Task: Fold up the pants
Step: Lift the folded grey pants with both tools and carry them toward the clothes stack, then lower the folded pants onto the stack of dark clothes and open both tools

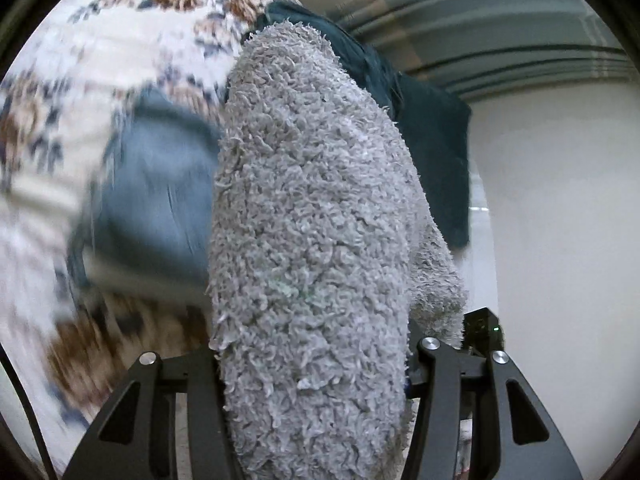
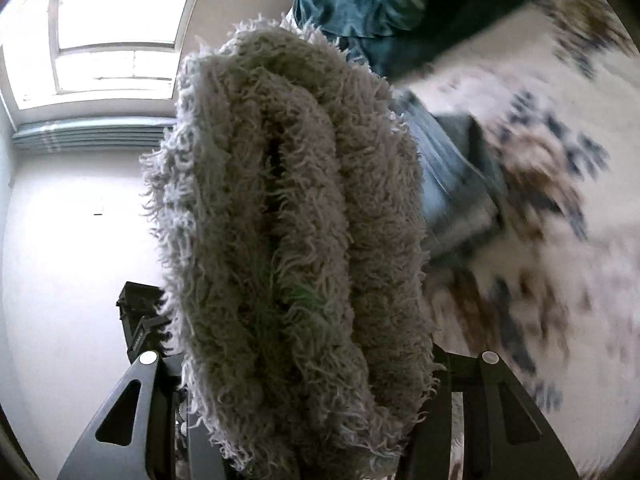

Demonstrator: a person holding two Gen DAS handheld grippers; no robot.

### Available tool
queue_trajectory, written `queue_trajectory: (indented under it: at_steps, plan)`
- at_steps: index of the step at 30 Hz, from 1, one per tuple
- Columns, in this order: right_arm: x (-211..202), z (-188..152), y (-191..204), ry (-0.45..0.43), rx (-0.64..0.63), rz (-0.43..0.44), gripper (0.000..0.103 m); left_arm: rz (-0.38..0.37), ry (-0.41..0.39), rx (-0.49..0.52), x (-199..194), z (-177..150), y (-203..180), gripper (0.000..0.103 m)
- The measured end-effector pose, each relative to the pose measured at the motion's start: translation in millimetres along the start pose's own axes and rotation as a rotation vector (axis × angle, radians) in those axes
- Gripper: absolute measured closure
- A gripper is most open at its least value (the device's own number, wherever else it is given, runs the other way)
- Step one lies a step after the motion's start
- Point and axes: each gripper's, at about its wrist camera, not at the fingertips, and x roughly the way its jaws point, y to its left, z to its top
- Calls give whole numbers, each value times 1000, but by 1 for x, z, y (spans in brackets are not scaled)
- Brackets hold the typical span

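In the left wrist view, a cream carpet with a brown and dark-blue floral pattern (image 1: 80, 80) fills the far left, heavily blurred. On it lies a piece of faded blue denim cloth (image 1: 156, 196), also blurred, its edges hard to make out. Next comes the fluffy grey shaggy-pile pants (image 1: 312, 220), a thick bunched mass rising from the bottom of the frame straight up the middle. The left gripper (image 1: 316, 380) has its black jaws clenched on this bundle: the fabric fills the whole gap between them and bulges out over both sides. Behind the upper right edge of the pants hangs a dark teal smooth cloth (image 1: 432, 140), partly covered by the grey pile. Further right is a plain white wall (image 1: 560, 240), with grey horizontal blinds (image 1: 500, 20) above it.

In the right wrist view, a bright window (image 2: 116, 36) sits at the top left with the blinds below it and the white wall beneath. Low on the left, a black device part shows just behind the grey pile; what it is cannot be told. The pants stand in the middle here too, folded into two thick ridges with a dark crease between them. The right gripper (image 2: 312, 392) grasps them, the pile packed between the jaws and spilling over both. The teal cloth lies at the top right, the denim cloth just right of the pants, and the patterned carpet, blurred, covers the far right.
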Motion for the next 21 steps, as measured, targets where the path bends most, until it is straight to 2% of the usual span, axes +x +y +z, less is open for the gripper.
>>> queue_trajectory:
  at_steps: [2, 5, 7, 10, 11, 12, 14, 16, 17, 21]
  plan:
    - [33, 55, 8, 21, -8, -34, 54, 24, -4, -10, 10, 40, 14, 54]
    - [68, 95, 4, 56, -2, -73, 53, 59, 9, -50, 30, 77, 41, 51]
    - [89, 113, -7, 83, 27, -111, 47, 137, 37, -90, 44, 83, 61, 48]
    - [111, 133, -12, 119, -12, -294, 33, 260, 101, -119, 56, 70, 78, 46]
    - [119, 135, -4, 151, -61, -363, 17, 298, 106, -103, 55, 65, 79, 45]
    - [120, 131, 1, 159, -105, -394, 10, 317, 105, -85, 55, 63, 77, 42]
    - [116, 121, 17, 145, -199, -458, 10, 355, 93, -21, 52, 57, 64, 38]
    - [105, 107, 37, 120, -273, -534, 10, 429, 67, 46, 49, 61, 54, 10]
    - [96, 101, 50, 90, -304, -578, 10, 470, 40, 88, 44, 57, 43, 6]
    - [65, 78, 78, -14, -330, -672, 10, 581, -40, 187, 41, 57, 36, 5]
